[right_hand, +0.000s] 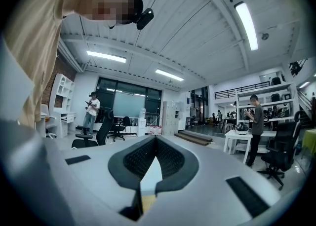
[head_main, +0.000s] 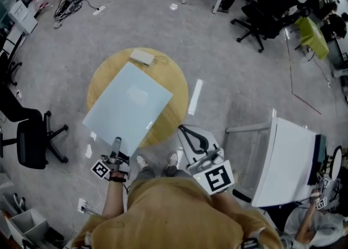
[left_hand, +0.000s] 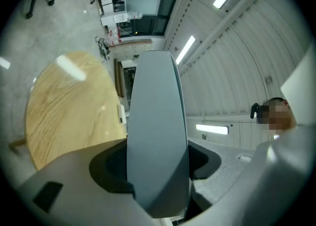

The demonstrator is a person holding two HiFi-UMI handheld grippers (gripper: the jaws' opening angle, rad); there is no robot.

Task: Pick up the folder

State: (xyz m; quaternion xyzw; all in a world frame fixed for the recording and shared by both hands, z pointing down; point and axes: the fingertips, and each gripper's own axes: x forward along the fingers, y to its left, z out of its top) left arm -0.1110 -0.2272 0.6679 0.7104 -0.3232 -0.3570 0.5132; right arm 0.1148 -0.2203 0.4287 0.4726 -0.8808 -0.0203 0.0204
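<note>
Over the table (head_main: 176, 87), my left gripper (head_main: 117, 144) clamps folder's (head_main: 128, 106) near edge, left corner overhanging rim, right gripper (right_hand: 155, 141) closed, empty.

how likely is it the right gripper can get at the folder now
Probably yes: the left gripper clamps the folder only at its near corner, and nothing stands between its right edge and the right gripper, though those jaws are shut.

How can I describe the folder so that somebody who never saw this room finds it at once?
Look for the round wooden table in the middle of the grey floor. Over it is the folder, a large flat pale blue-grey rectangle held at its near edge by the left gripper. The small whitish object at the table's far edge is much smaller.
</note>
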